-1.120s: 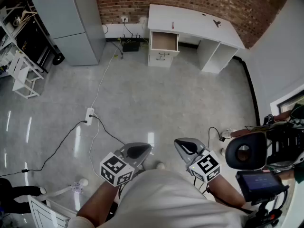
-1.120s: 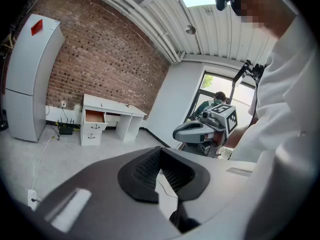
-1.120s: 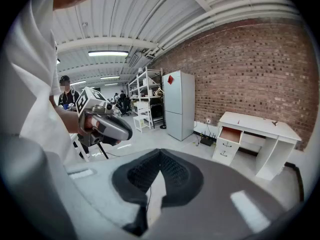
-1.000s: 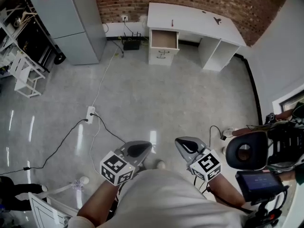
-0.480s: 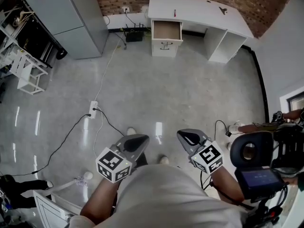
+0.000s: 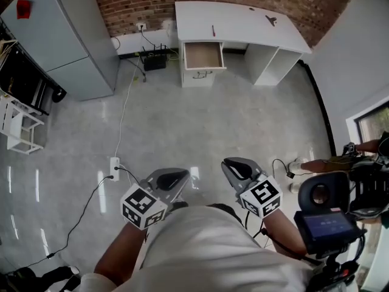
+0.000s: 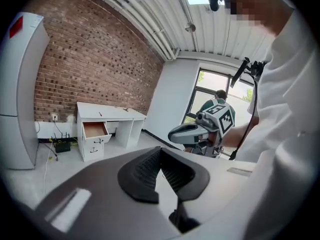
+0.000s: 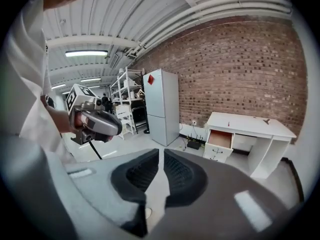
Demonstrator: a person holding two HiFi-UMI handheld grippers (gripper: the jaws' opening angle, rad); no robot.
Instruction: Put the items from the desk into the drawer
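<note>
At wall: drawer [image 6: 203,55] open; red item [image 6: 213,30], dark item [image 6: 270,20] on desk [image 6: 243,26].

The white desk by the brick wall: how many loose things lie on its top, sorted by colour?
Thin red item: 1
Small dark item: 1
Total on the desk: 2

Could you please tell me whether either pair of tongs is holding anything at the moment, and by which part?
Nothing is held: the left tongs and the right tongs are both closed with nothing between them, well short of the desk.
</note>
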